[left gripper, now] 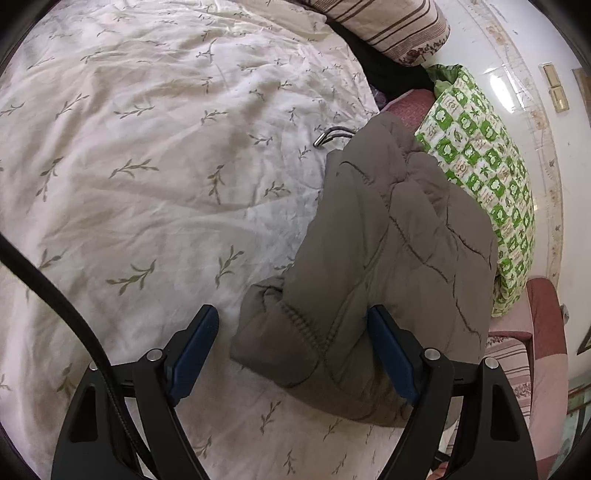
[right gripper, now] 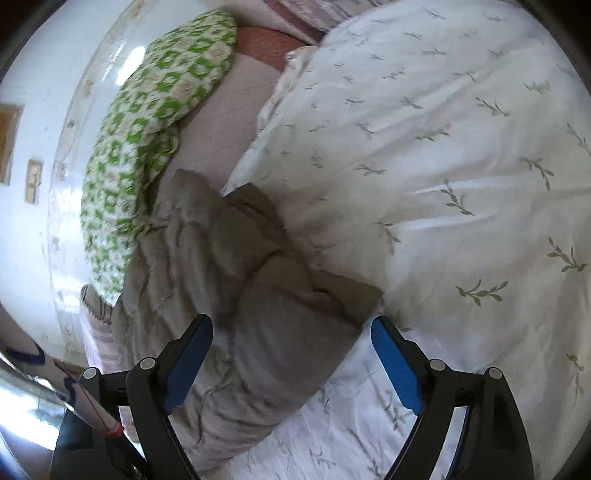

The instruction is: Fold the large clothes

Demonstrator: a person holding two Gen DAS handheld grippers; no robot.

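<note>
A grey-brown quilted padded jacket (left gripper: 391, 258) lies bunched on the bed at the right side, over the white leaf-print duvet (left gripper: 147, 166). My left gripper (left gripper: 291, 317) is open, its blue-padded fingers on either side of the jacket's near folded end, above it. In the right wrist view the jacket (right gripper: 266, 302) lies crumpled along the bed's edge. My right gripper (right gripper: 291, 325) is open, hovering over the jacket's near part. Neither gripper holds cloth.
A green-and-white patterned pillow (left gripper: 487, 177) lies beside the jacket against the white wall (left gripper: 517, 55); it also shows in the right wrist view (right gripper: 147, 129). A metal hanger hook (left gripper: 328, 134) pokes out by the jacket. A striped pillow (left gripper: 391, 26) lies far back. Pink sheet (right gripper: 229, 122) shows.
</note>
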